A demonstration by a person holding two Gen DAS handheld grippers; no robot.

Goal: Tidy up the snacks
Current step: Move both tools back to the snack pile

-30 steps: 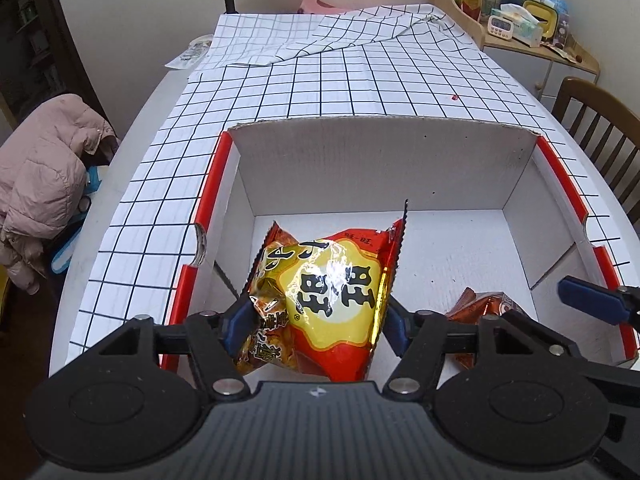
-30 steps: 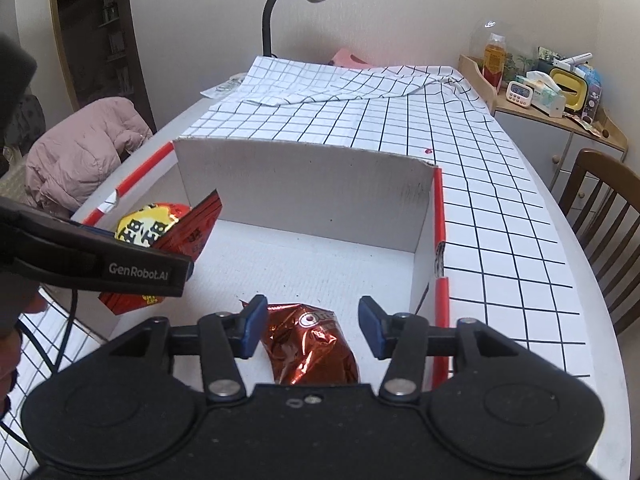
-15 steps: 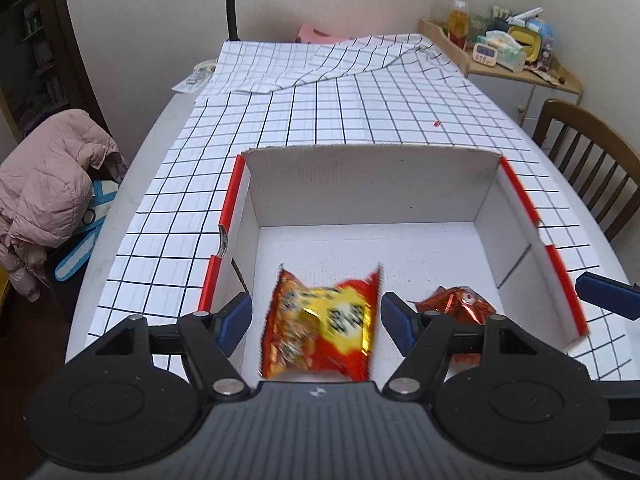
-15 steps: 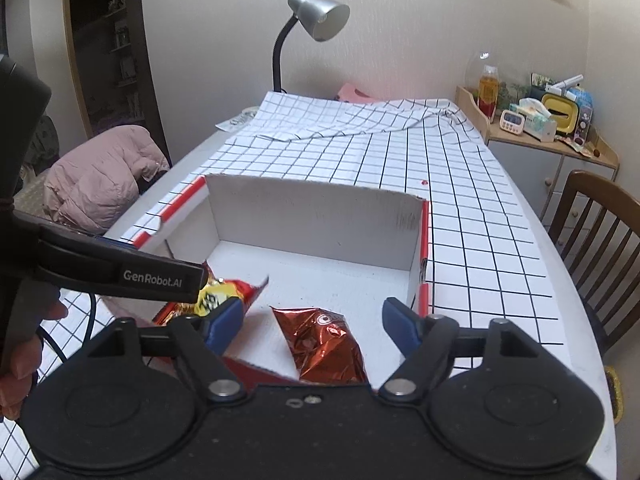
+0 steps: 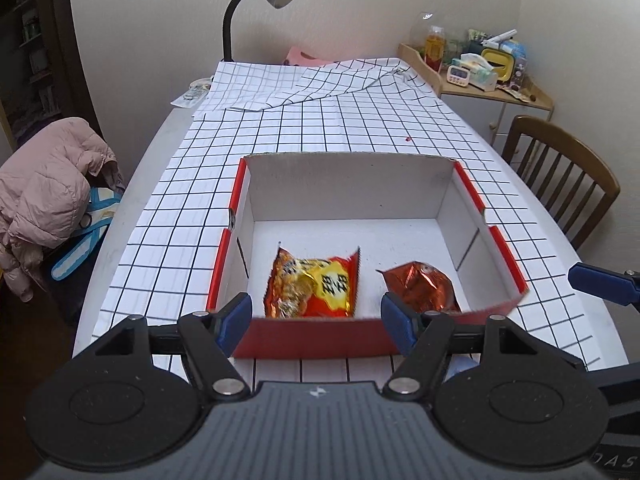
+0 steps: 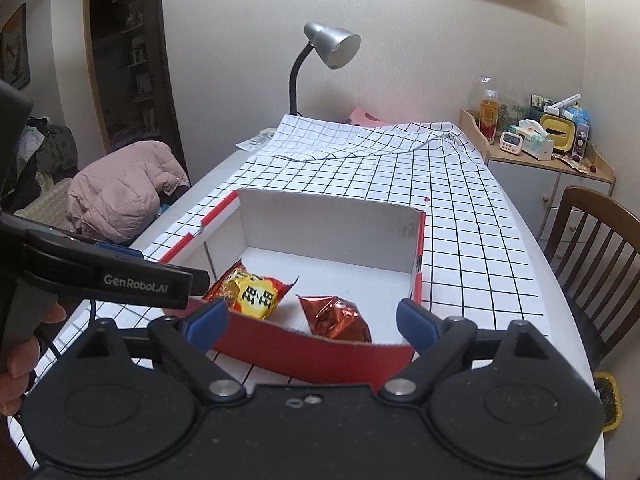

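A red-and-white cardboard box point(image 5: 352, 176) stands on the checked tablecloth; it also shows in the right wrist view point(image 6: 328, 216). Inside lie a yellow-and-red snack bag point(image 5: 312, 284) point(image 6: 252, 292) on the left and a shiny red-brown snack bag point(image 5: 420, 286) point(image 6: 336, 318) on the right. My left gripper point(image 5: 316, 320) is open and empty, held above the box's near wall. My right gripper point(image 6: 308, 322) is open and empty, also above the near wall. The left gripper's body shows at the left of the right wrist view.
A desk lamp point(image 6: 328, 46) stands at the table's far end. A wooden chair point(image 5: 560, 176) is at the right. A pink jacket point(image 5: 44, 188) lies on a chair at the left. A cluttered side cabinet point(image 6: 540, 148) is at the far right.
The left gripper let go of the yellow-and-red bag, which now lies in the box. Both grippers opened wider and pulled back and up from the box.
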